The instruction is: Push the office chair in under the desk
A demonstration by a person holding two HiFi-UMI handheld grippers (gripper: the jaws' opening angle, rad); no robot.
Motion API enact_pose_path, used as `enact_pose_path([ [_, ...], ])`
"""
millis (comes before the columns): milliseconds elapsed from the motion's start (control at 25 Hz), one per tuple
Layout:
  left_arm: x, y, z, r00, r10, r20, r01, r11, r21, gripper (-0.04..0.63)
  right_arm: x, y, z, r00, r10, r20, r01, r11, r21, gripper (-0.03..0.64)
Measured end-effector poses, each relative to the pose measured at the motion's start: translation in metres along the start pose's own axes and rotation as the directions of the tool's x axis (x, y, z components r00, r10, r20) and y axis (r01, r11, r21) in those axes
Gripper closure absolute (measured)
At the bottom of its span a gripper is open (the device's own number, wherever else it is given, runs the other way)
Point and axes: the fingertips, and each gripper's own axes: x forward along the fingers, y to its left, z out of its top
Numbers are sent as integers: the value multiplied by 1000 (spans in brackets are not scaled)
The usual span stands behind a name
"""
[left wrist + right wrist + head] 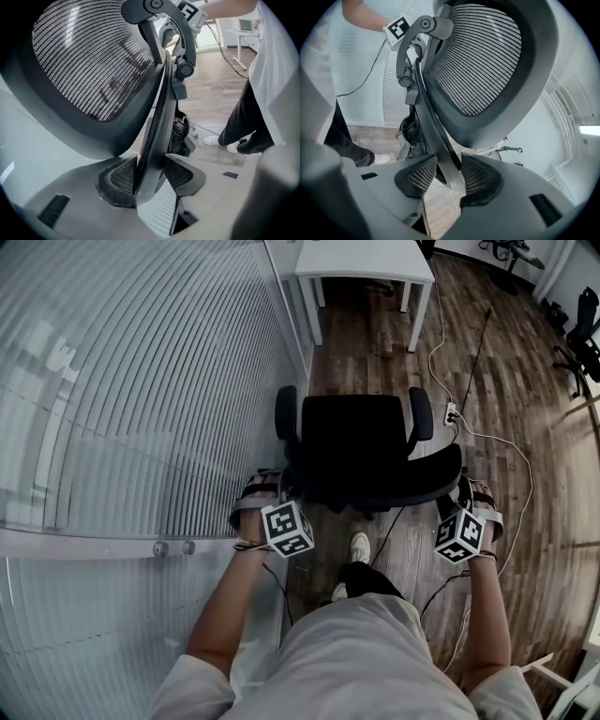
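Office chair, one, is clamped by left gripper and right gripper.

Light is bright and even, and shadows are soft. In the head view the ribbed wall glares pale at the left, the floor has a dull sheen, and the chair is near-black with little detail. All views bend strongly at the edges. Both gripper views go black at the corners. There the mesh is sharp, with a white glint, and the close foreground is soft.
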Motion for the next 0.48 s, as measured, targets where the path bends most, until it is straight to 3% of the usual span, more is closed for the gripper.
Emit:
enact_pose_path([
  [160,-11,27,-5,1000,-18,-4,18,1000,-4,399,-4,-20,22,1000,14,-7,-14,1000,5,443],
  [480,-8,31,8,1000,-18,-5,18,1000,-6,400,1,-36,13,1000,21,5,-21,1000,-1,442],
])
